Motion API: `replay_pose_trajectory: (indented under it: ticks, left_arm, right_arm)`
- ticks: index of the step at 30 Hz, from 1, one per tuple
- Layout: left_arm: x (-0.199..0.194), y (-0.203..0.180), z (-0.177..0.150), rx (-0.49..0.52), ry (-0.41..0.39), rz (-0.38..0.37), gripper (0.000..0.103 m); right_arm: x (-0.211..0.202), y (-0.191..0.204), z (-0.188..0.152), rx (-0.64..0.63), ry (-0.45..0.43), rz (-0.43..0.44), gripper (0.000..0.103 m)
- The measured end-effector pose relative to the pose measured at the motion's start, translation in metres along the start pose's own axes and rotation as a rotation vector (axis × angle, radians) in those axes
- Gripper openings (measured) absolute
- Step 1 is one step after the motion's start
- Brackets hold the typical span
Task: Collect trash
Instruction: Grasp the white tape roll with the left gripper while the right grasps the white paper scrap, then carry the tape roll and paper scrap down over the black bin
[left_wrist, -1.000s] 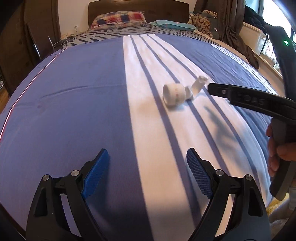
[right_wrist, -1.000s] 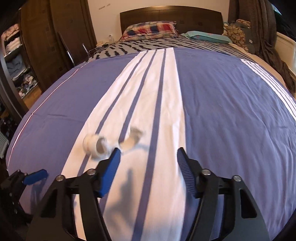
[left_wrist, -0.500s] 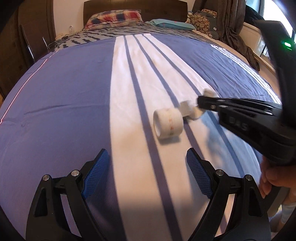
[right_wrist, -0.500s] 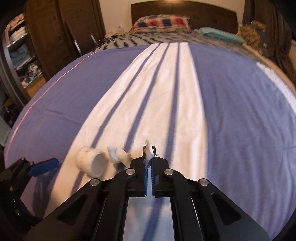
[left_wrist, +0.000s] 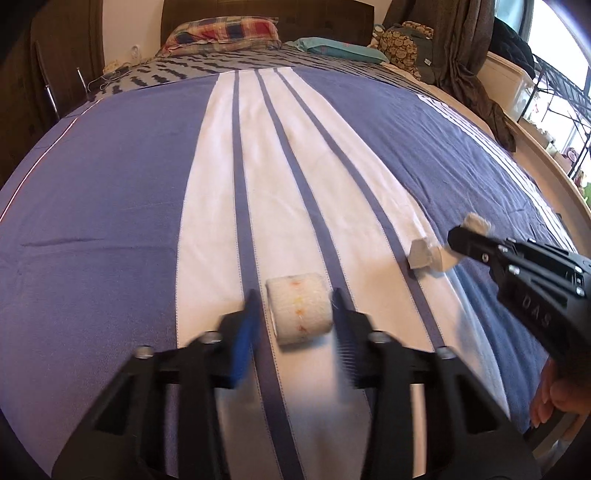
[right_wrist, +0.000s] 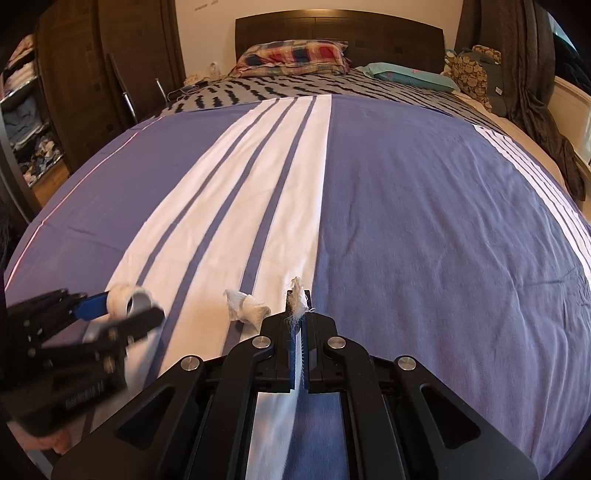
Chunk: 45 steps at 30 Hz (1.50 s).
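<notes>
- Fingers of the left gripper (left_wrist: 295, 325) are closing around a white gauze roll (left_wrist: 299, 308) that lies on its side on the bedspread (left_wrist: 110, 221); both pads stand just beside the roll's ends, and I cannot tell whether they press on it yet.
- Fingers of the right gripper (right_wrist: 298, 314) are squeezed together on a frayed white scrap (right_wrist: 297, 295), whose tuft sticks up above the tips.
- Between the two grippers, a crumpled white wad (right_wrist: 245, 304) rests on the white stripe, apart from the roll and just beside the right gripper's tip.
- Nothing lies between either gripper and its piece of trash; a hand (left_wrist: 554, 398) grips the right tool at the edge of the left view.
- Farther off sit a plaid pillow (right_wrist: 291, 53), a teal pillow (right_wrist: 406, 75) and the dark headboard (right_wrist: 340, 31).
- A second ago both pairs of jaws stood wide apart and the roll lay well ahead of the left one; the wad was one longer piece beside the roll.
</notes>
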<state>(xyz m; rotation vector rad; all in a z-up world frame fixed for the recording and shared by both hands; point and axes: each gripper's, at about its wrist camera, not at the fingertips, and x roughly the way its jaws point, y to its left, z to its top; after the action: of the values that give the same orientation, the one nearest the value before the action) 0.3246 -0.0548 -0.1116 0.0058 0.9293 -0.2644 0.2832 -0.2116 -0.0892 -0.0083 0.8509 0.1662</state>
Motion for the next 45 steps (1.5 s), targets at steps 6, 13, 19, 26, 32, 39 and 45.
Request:
replay_pose_trajectory:
  ticks: [6,13,19,26,32,39,45]
  left_arm:
    - [-0.028,0.0,-0.018,0.02,-0.022,-0.005,0.023]
    - [-0.081,-0.009,-0.053,0.054,-0.075,-0.005,0.023]
    - [-0.128,-0.023,-0.084,0.074,-0.121,-0.024,0.023]
    - [-0.183,-0.035,-0.121,0.089,-0.182,-0.041,0.023]
    - [-0.214,-0.04,-0.151,0.094,-0.211,-0.042,0.023]
    - [-0.233,-0.044,-0.195,0.101,-0.21,-0.036,0.023]
    - [-0.228,-0.047,-0.237,0.104,-0.155,-0.055,0.023]
  right_arm:
    - [-0.025,0.008,-0.017,-0.005,-0.011,-0.007,0.003]
    - [-0.067,0.028,-0.04,-0.016,-0.046,0.014,0.003]
    - [-0.11,0.044,-0.06,-0.041,-0.087,0.035,0.003]
    - [-0.161,0.054,-0.088,-0.058,-0.148,0.05,0.003]
    - [-0.195,0.06,-0.12,-0.069,-0.178,0.065,0.003]
    - [-0.212,0.061,-0.158,-0.049,-0.173,0.073,0.003]
    - [-0.212,0.064,-0.197,-0.041,-0.125,0.093,0.003]
